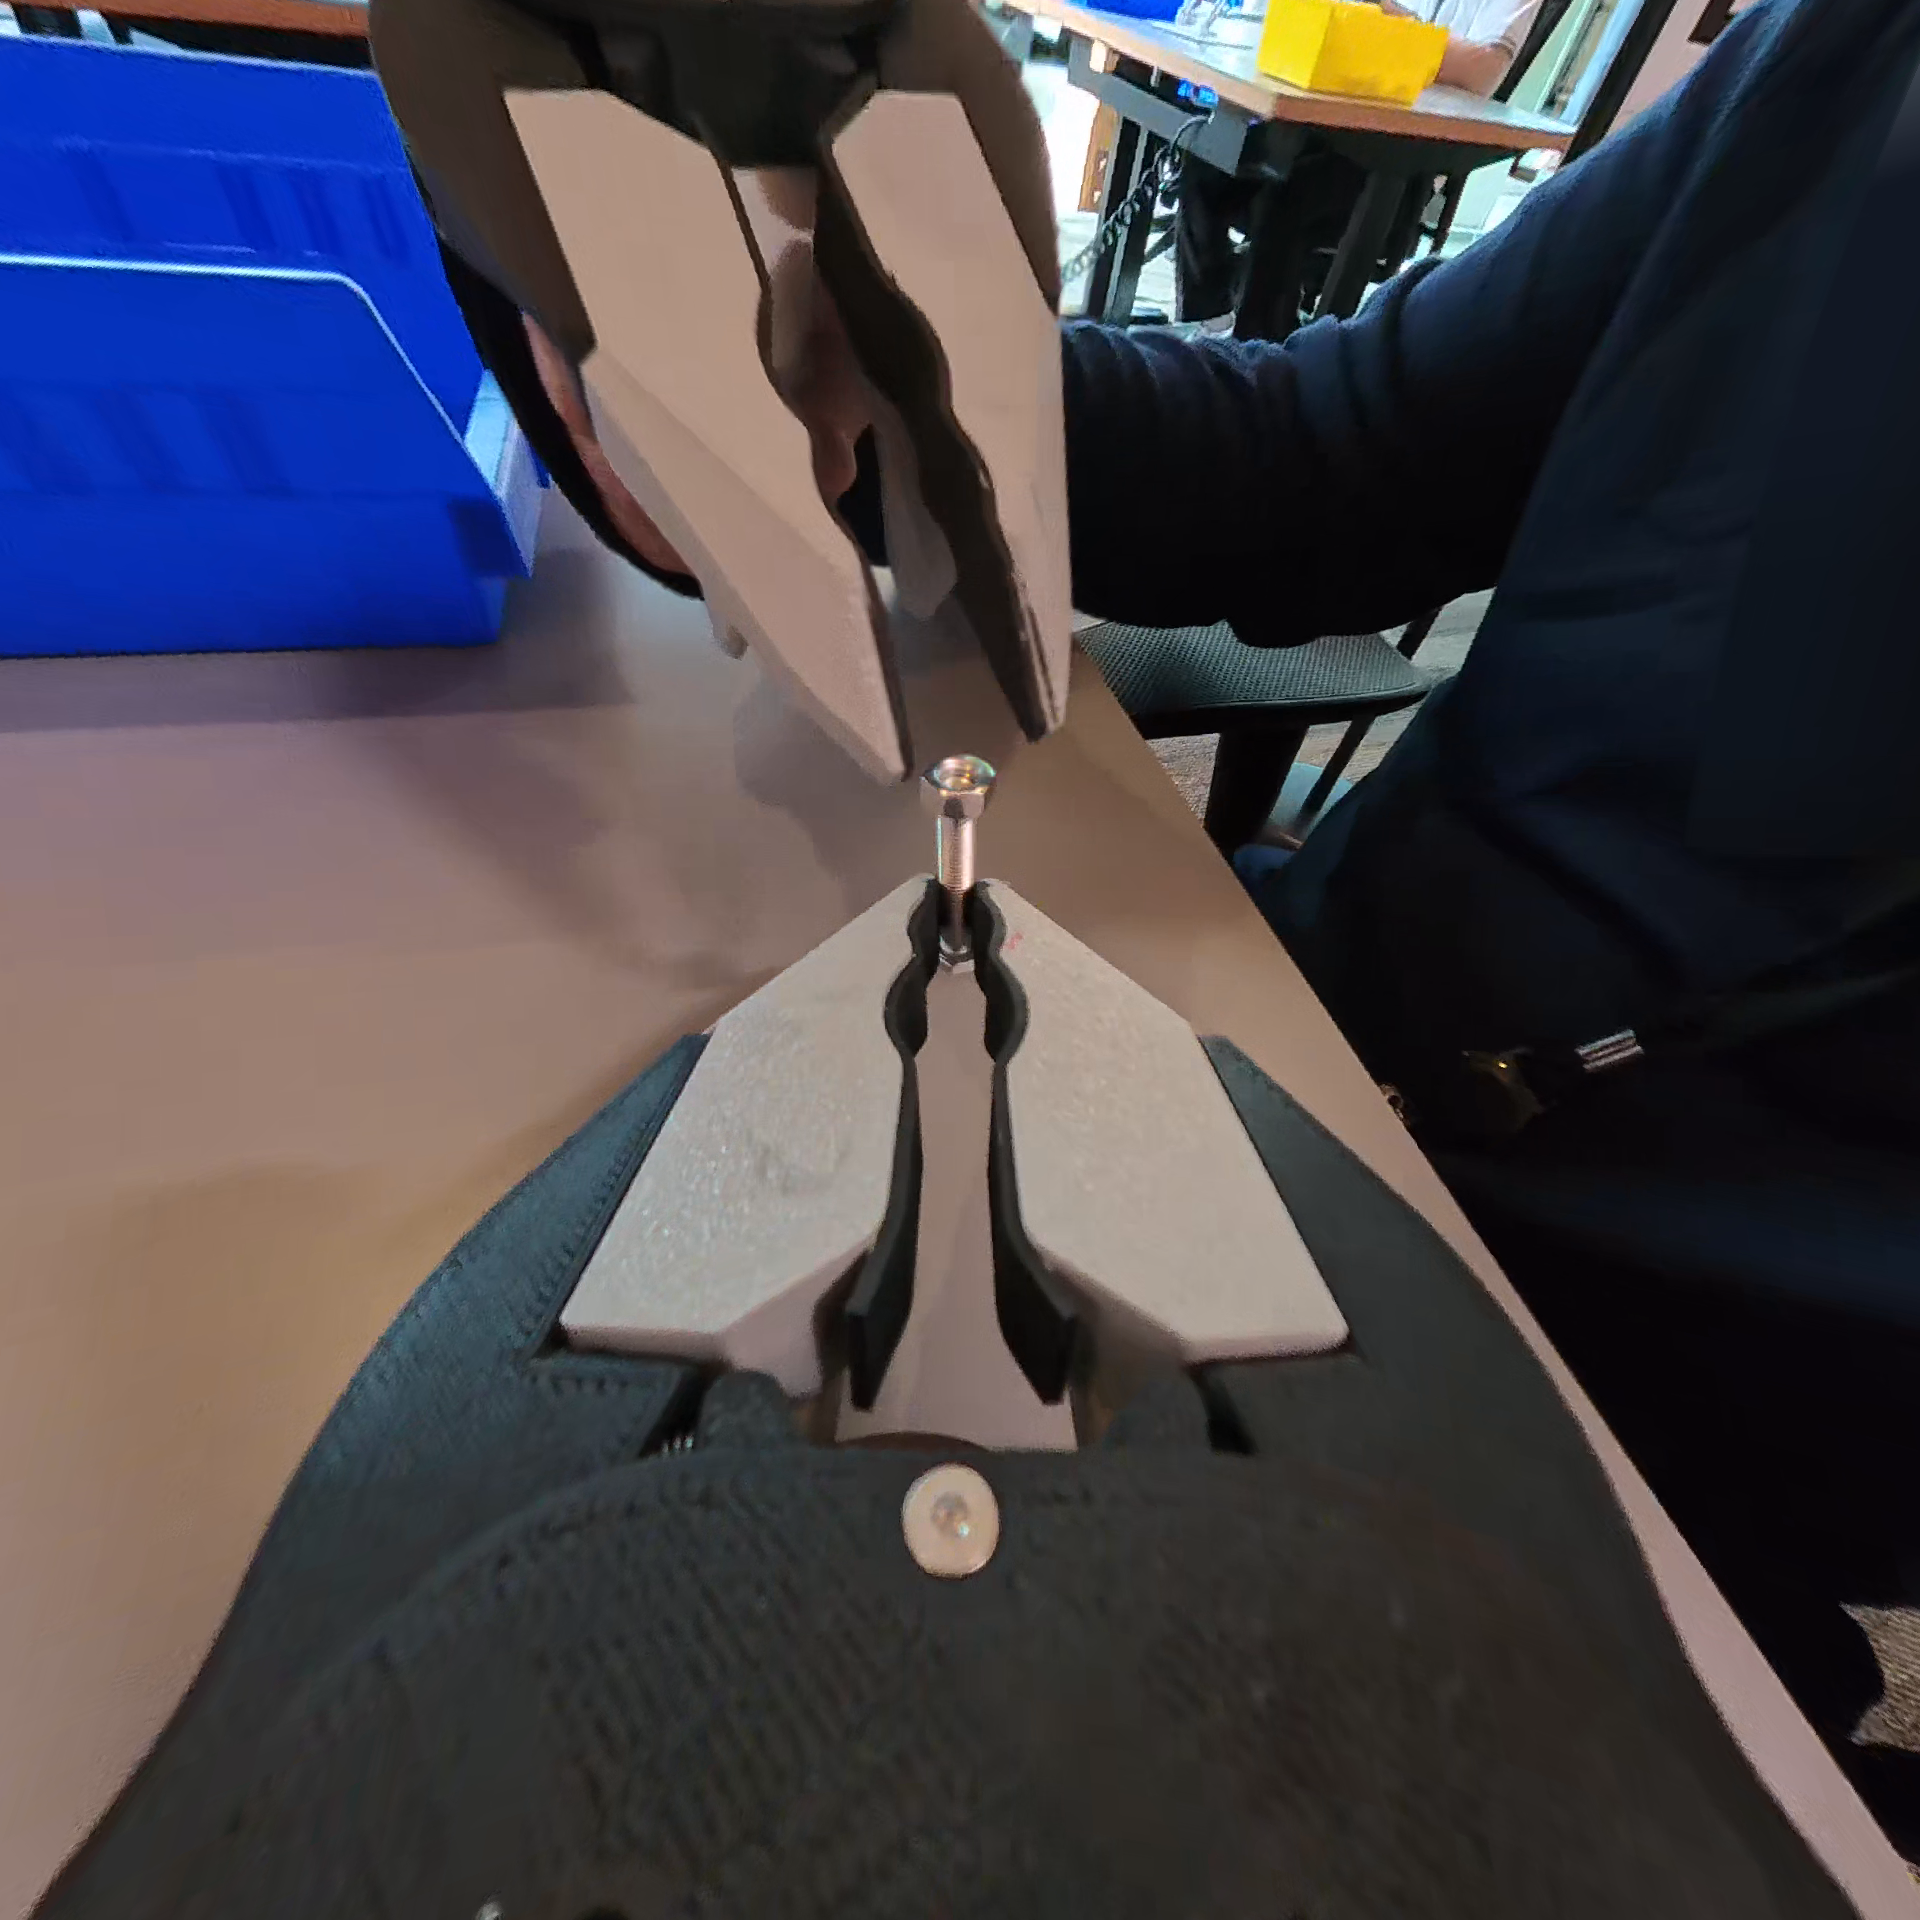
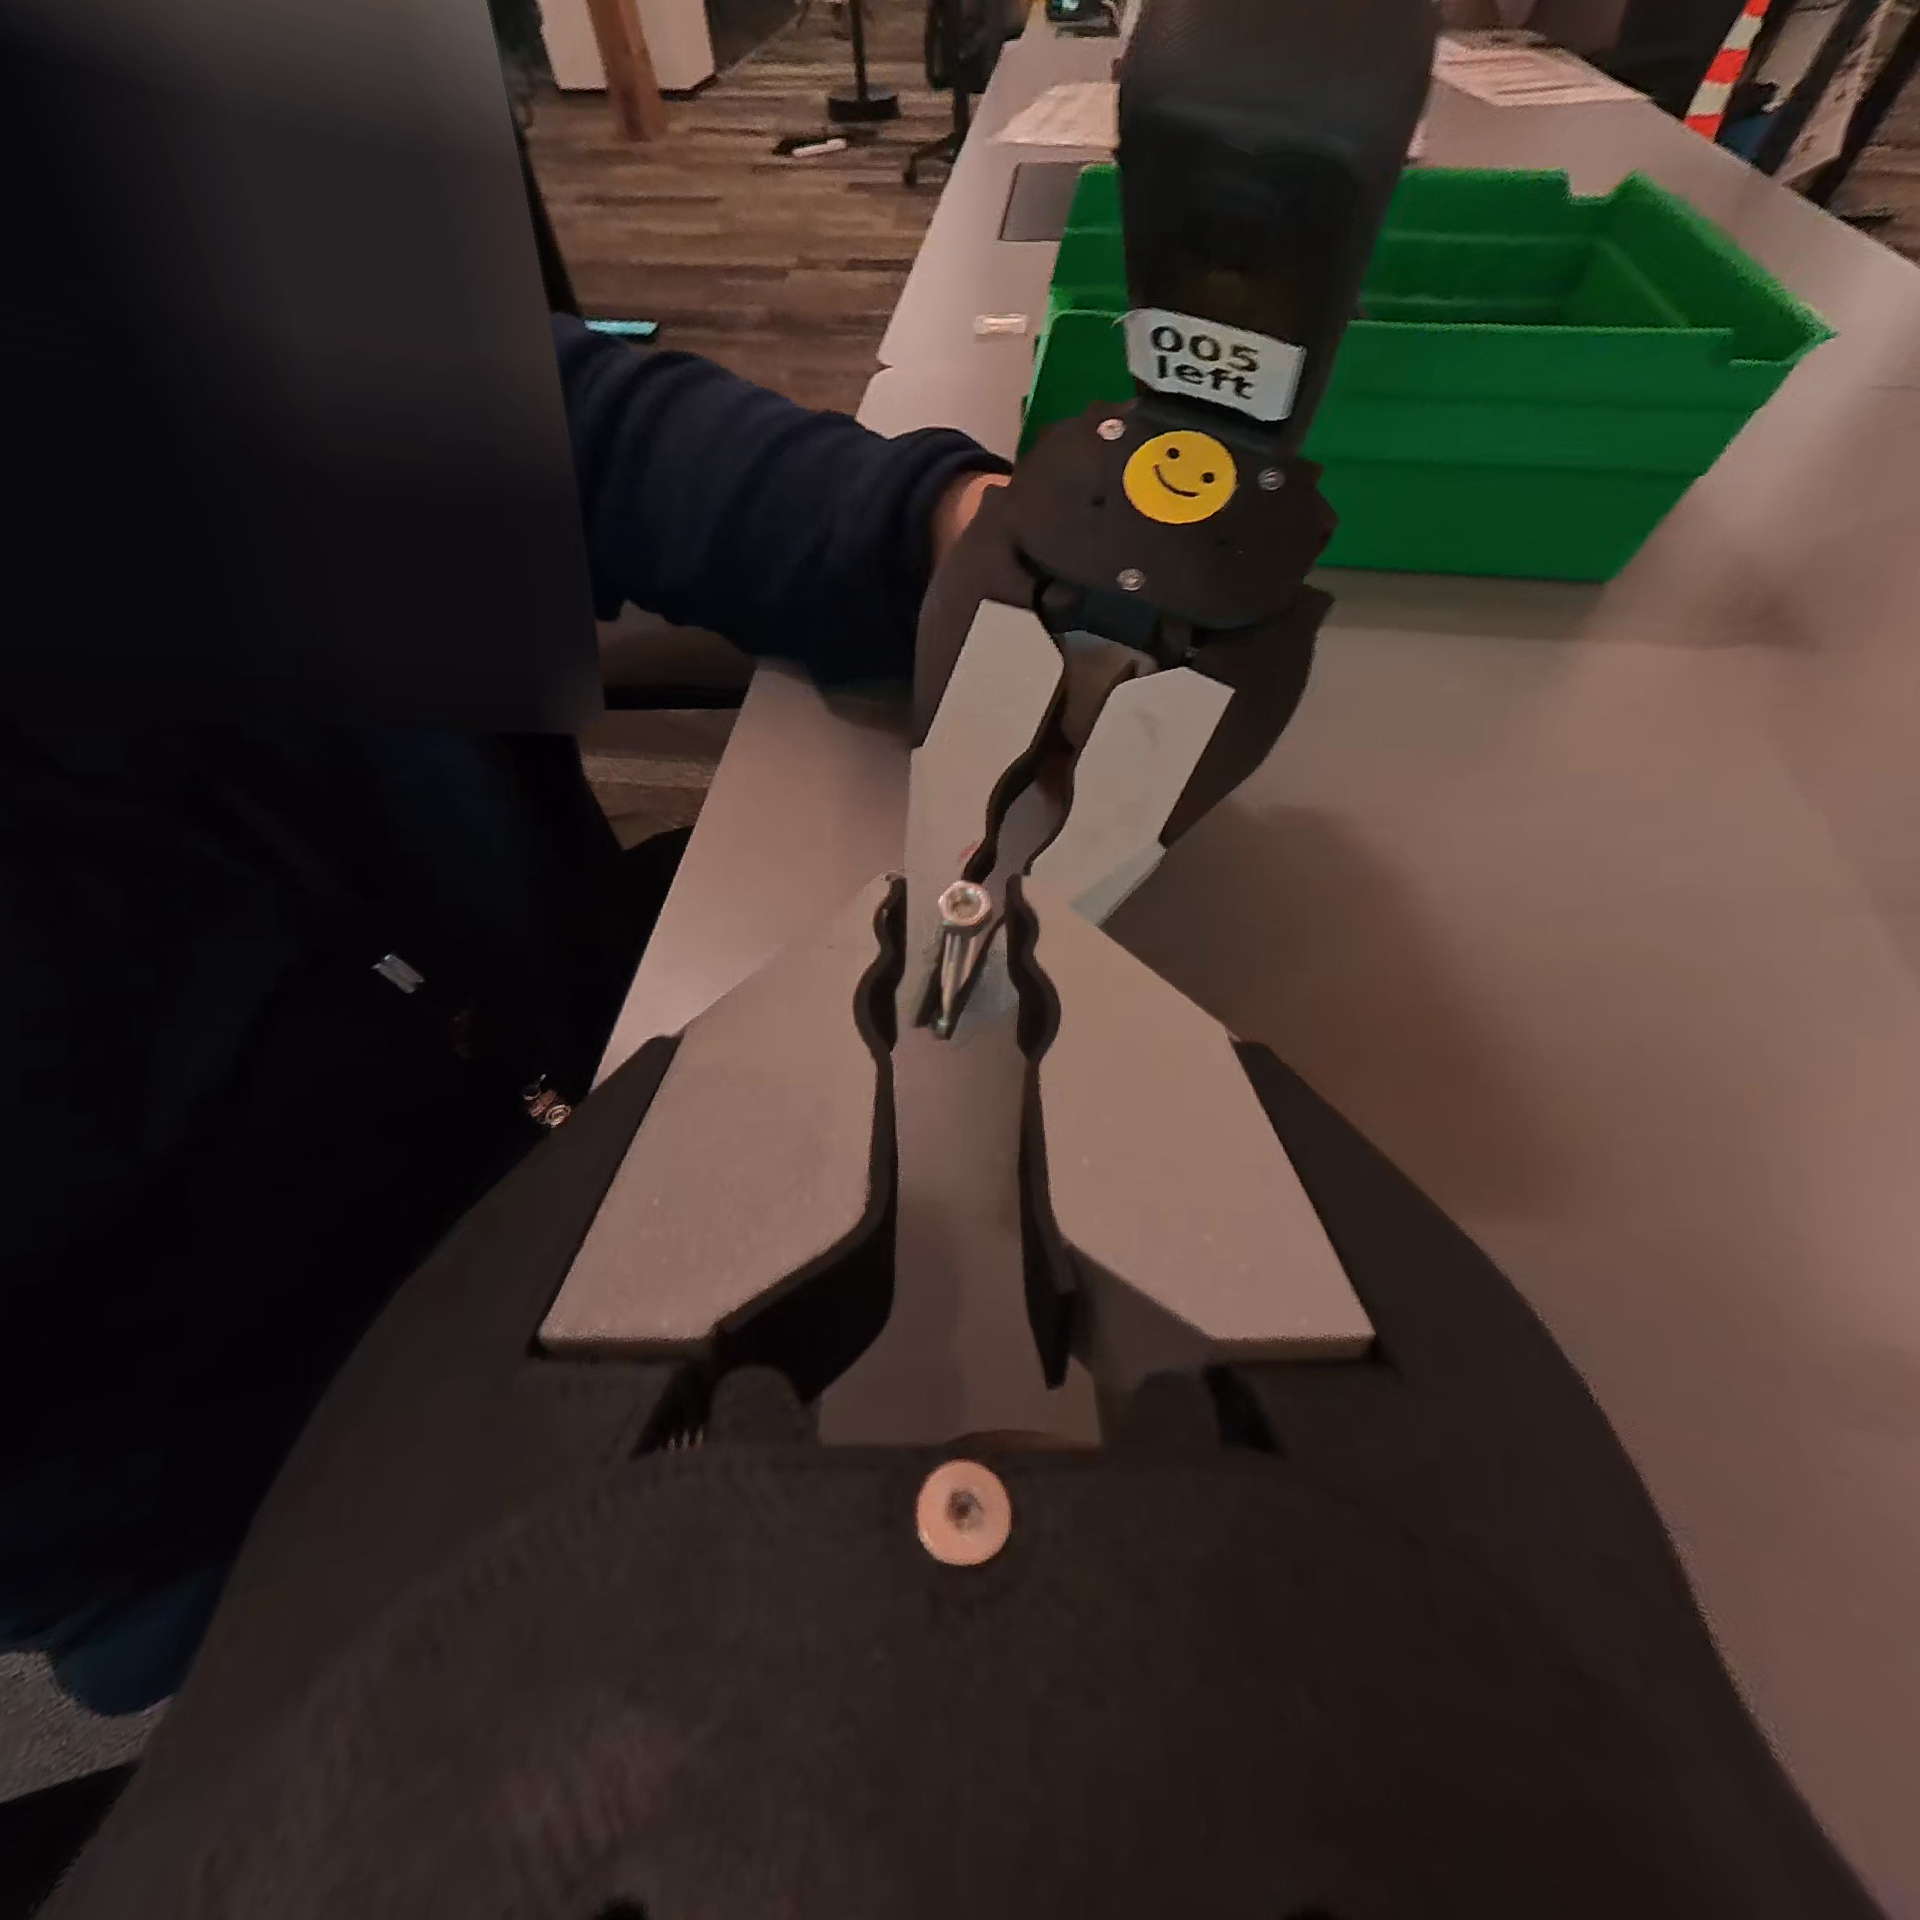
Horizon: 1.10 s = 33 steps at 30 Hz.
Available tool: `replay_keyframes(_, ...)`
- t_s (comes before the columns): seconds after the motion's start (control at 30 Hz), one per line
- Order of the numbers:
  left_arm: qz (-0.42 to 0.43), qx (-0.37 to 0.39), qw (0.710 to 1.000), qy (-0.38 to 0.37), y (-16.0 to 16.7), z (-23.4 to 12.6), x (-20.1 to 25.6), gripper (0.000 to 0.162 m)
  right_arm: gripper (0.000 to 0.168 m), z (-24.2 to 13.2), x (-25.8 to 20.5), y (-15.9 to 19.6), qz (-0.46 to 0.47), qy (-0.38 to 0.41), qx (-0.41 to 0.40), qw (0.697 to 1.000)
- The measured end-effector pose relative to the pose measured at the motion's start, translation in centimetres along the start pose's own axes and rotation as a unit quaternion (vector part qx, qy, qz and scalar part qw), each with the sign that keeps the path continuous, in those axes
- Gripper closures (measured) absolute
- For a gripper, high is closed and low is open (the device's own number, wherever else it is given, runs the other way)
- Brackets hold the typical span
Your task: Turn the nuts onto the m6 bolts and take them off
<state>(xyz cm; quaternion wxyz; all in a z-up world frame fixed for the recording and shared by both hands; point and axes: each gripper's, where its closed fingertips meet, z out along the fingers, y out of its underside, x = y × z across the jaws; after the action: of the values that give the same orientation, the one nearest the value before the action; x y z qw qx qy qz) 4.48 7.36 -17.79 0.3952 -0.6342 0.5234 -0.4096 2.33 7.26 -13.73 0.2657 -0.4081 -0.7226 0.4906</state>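
Left claw [image 1: 951,904]: tips clamped on the bolt [image 1: 952,844], low on its shaft; a nut [image 1: 950,954] sits inside the jaws at the pinch point. Looks like a vice hold, so the free end stays still for turning.
Bolt: stands out past the tips, pointing away from the left claw, above the table [image 1: 312,987] near its edge. Not resting on anything.
Far end of bolt: a hex piece with a hollow centre [image 1: 960,784]; head or second nut, cannot tell.
Right claw [image 1: 971,743]: jaws apart, tips on either side of that hex end, just above it, not touching as far as I can see. From its own camera the bolt lies in the gap between the fingers [image 2: 1039,997].
Judgement: the right claw is lined up to close on the hex end and twist.
Poses: the two claws face each other nearly tip to tip; left held level and low, right angled down from above. Dark sleeve [image 1: 1299,468] reaches in behind the right one.
Further off: blue bin [image 1: 208,416] beyond the right claw; green bin [image 2: 1558,395] behind the left claw; yellow box [image 1: 1351,47] on a far table.
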Motion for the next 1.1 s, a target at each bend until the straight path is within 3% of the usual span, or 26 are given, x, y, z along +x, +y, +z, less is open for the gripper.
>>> replay_keyframes(1.1,0.014,0.000,0.998,0.055,-0.1,0.3,2.1,0.158,0.153,0.6,-1.8,-0.3,-0.105,0.018,-0.003,0.994)
